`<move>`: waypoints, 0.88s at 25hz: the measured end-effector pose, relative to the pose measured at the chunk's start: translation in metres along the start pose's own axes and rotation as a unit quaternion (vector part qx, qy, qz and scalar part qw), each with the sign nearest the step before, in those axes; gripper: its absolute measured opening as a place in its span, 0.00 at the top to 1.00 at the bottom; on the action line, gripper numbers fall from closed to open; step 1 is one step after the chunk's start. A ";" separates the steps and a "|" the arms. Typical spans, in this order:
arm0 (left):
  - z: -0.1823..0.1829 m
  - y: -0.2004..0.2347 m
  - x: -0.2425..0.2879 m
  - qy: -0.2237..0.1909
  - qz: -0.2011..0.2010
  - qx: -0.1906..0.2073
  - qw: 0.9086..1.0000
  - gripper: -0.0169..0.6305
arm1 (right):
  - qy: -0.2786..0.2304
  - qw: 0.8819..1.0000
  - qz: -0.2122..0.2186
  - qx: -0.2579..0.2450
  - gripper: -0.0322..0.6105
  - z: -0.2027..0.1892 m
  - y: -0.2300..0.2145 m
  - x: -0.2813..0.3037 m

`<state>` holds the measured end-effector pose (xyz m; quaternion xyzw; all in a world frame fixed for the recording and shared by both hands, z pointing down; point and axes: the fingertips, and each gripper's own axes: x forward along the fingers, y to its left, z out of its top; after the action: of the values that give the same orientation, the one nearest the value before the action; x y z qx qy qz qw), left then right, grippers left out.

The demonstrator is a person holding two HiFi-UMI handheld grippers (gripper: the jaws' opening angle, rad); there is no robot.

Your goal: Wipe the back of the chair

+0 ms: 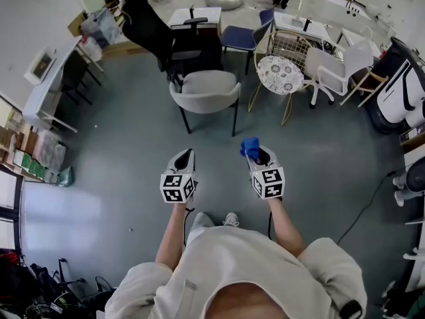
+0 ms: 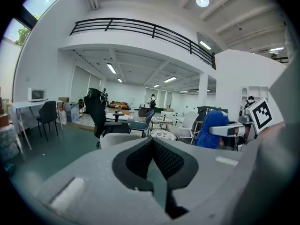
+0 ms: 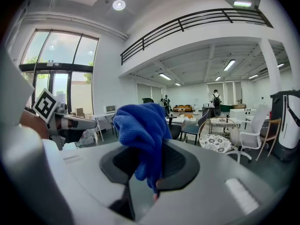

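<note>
A grey chair (image 1: 204,93) with a curved back stands on the floor ahead of me, its back turned toward me; it also shows low in the left gripper view (image 2: 117,138). My right gripper (image 1: 256,154) (image 3: 157,150) is shut on a blue cloth (image 1: 250,146) (image 3: 139,124), which bunches up above the jaws. The cloth (image 2: 212,128) shows at the right of the left gripper view too. My left gripper (image 1: 186,157) (image 2: 152,145) is held beside the right one, jaws together with nothing between them. Both grippers are well short of the chair, over bare floor.
Behind the grey chair stand a black office chair (image 1: 149,25), a blue chair (image 1: 242,38), a wire chair with a patterned cushion (image 1: 280,74) and a white chair (image 1: 339,68). A white desk (image 1: 46,88) lines the left wall. A cable (image 1: 362,208) lies at the right.
</note>
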<state>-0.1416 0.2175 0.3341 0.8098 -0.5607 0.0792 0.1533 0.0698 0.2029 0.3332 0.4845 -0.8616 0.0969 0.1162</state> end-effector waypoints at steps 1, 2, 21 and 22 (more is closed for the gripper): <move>-0.001 -0.002 0.003 0.003 0.000 0.000 1.000 0.97 | 0.002 1.000 -0.001 0.002 0.79 -0.001 -0.004 0.000; -0.001 -0.003 0.006 0.005 0.000 0.000 1.000 0.97 | 0.003 1.000 -0.001 0.003 0.79 -0.003 -0.007 0.001; 0.014 0.051 0.135 0.016 -0.026 -0.017 0.999 0.97 | 0.019 1.000 -0.015 0.003 0.79 0.013 -0.055 0.118; 0.019 0.058 0.145 0.016 -0.028 -0.017 0.999 0.97 | 0.019 1.000 -0.016 0.002 0.79 0.018 -0.058 0.128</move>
<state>-0.1440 0.0641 0.3689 0.8209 -0.5370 0.0778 0.1781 0.0531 0.0641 0.3573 0.4969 -0.8510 0.1055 0.1332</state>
